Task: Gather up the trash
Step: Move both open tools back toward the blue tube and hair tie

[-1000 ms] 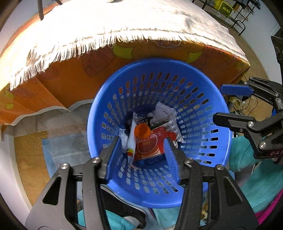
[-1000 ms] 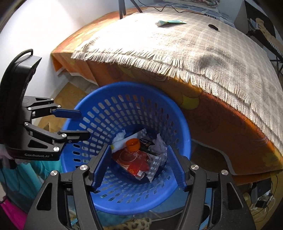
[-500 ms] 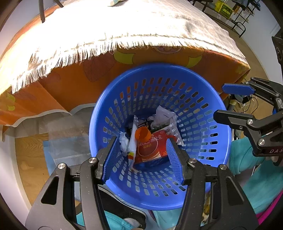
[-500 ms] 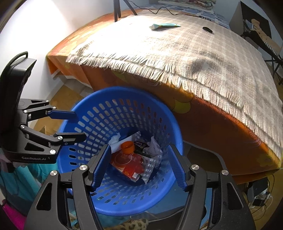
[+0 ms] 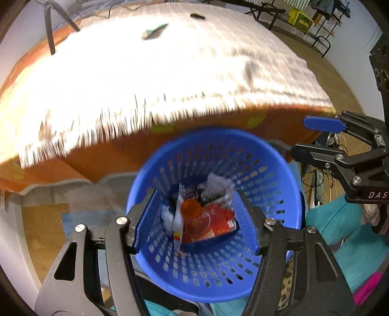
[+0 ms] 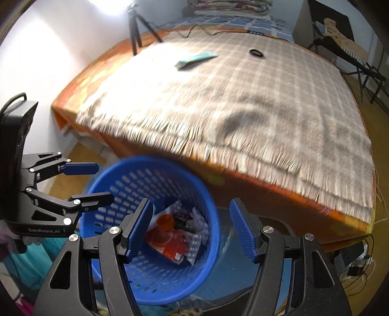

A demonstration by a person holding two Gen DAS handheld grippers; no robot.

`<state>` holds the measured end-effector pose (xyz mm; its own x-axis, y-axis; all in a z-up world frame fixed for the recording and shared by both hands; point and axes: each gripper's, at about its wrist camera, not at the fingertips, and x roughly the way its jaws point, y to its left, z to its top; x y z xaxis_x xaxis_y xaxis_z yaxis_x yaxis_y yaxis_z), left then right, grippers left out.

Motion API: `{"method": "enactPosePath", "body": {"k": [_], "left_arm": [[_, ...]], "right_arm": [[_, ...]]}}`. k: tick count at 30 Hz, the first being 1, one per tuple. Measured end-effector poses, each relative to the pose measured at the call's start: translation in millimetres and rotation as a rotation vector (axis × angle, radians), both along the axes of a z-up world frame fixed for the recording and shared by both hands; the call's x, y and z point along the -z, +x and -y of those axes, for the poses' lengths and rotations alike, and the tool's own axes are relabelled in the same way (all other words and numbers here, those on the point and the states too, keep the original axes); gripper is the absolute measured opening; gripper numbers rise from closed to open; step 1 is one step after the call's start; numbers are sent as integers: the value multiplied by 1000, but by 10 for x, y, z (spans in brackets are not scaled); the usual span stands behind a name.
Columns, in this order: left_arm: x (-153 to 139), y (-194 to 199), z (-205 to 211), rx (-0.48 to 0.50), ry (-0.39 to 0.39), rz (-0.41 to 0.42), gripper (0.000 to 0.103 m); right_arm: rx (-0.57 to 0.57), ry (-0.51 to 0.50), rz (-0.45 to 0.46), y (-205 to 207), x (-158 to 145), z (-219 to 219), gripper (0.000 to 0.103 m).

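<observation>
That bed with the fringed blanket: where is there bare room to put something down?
Most of the blanket is bare, from its fringe up to the teal wrapper and black ring. Crowded: the tripod corner and the blue basket, full of trash.

A wide bed (image 6: 150,73) in an orange patterned sheet fills the room, with a beige checked fringed blanket (image 6: 243,102) spread across it. A pale white wall (image 6: 60,48) stands beside it, brightly lit near a black tripod (image 6: 135,29). The wooden plank floor (image 5: 43,223) shows below, and black metal racks (image 5: 316,21) stand beyond
</observation>
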<state>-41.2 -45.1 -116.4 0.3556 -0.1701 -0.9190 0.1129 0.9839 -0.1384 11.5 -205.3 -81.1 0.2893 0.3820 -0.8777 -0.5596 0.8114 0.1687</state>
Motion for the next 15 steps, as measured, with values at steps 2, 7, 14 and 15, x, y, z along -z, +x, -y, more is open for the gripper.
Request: {"method": "enactPosePath", "body": {"k": [2,7,14,15], "left_arm": [[-80,95,-30,-5,-7,19,64],[-249,336,-112,-18,-22,62,64],[-428,732,-183,-30,-27,120,64],[-434,789,-188,-31,-28,124,64]], "right_arm": [[20,17,4,89,-69,37,65],[55,33,21,326,-213,93,68],[80,47,95,689,-441,132,73],[79,47,105,724,-457,137,73]]}}
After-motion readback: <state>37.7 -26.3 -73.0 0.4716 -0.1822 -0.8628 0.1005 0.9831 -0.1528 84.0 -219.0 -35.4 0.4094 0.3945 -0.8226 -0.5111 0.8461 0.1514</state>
